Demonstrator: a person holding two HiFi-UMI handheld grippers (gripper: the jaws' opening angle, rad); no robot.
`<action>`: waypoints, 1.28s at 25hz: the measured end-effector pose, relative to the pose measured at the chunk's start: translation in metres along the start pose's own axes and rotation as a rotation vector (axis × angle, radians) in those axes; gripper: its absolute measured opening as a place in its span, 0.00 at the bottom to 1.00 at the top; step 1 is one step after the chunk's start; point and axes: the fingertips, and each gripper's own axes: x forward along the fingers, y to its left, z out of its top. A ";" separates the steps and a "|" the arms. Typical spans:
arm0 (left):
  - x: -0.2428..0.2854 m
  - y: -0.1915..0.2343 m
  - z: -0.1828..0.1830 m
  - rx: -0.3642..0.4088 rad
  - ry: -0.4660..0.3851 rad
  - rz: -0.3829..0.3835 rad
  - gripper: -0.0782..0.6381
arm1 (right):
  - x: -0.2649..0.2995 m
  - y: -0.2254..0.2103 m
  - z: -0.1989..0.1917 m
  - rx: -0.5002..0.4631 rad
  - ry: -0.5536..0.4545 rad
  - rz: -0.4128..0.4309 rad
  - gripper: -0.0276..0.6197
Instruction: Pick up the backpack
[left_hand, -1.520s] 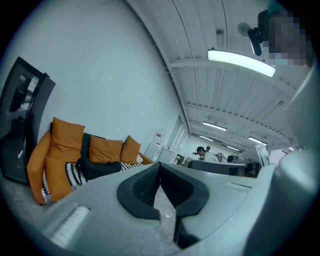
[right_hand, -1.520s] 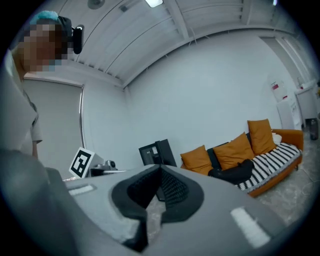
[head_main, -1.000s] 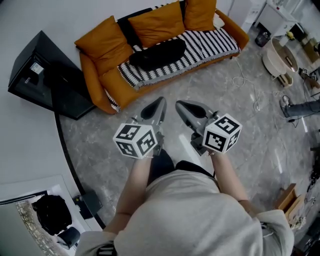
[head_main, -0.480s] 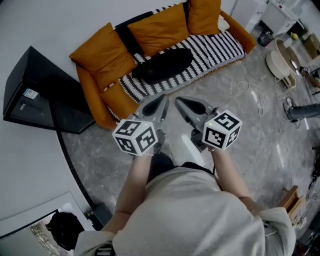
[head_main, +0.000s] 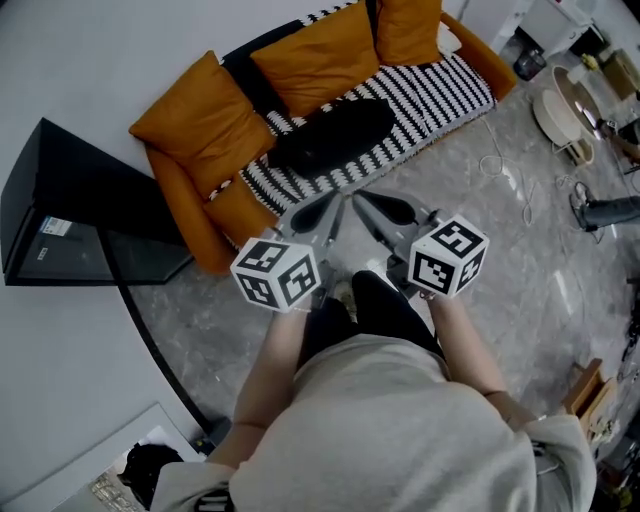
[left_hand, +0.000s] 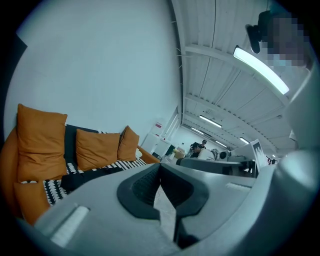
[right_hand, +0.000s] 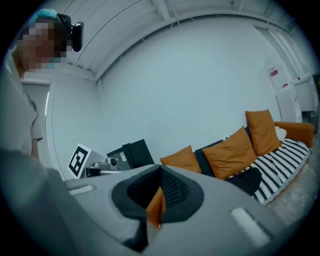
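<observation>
The left claw (head_main: 325, 208) and right claw (head_main: 375, 207) are both shut and empty. The sofa (head_main: 440, 95) sits nearer beneath them than a second ago, so the approach is under way. The backpack (head_main: 335, 130) lies on its striped seat, ahead and untouched.

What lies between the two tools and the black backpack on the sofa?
In the head view, only the black-and-white striped sofa cover separates the left tool and right tool from the black backpack; nothing blocks the way.
</observation>
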 end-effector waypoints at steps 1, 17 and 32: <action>0.002 0.004 0.001 -0.009 -0.001 0.000 0.12 | 0.003 -0.002 0.000 0.000 0.006 -0.003 0.05; 0.037 0.074 0.017 -0.069 0.000 0.063 0.12 | 0.068 -0.056 0.017 0.029 0.048 0.020 0.05; 0.146 0.162 0.071 -0.077 0.000 0.192 0.12 | 0.150 -0.176 0.076 0.056 0.113 0.087 0.05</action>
